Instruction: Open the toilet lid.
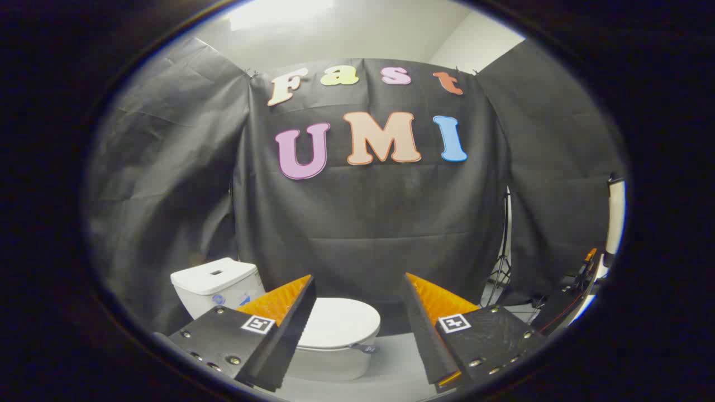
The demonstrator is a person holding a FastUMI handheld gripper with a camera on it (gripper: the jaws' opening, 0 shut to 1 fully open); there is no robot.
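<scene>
Holding my hand-held gripper [357, 287] with its fingers spread wide apart, nothing between them. White toilet [313, 343] sits on the floor [391, 363] ahead, beyond the fingers and toward the left one; its lid [342, 321] lies down flat, closed. Cistern [215, 282] stands behind the left finger, against the black cloth wall [368, 223].

Black cloth [368, 223] is hanging as the booth's wall all around ahead of me, creased and falling in separate panels, pinned along its top edge. Above it a white wall [357, 28] and a pale ceiling are showing. In the gap between two panels off to my right, a thin light stand [504, 245] is standing with its legs spread on the floor. Nearer on that side, a dark piece of equipment with orange trim [575, 290] is leaning; I cannot tell what it is. Grey floor [391, 357] is stretching below.
</scene>
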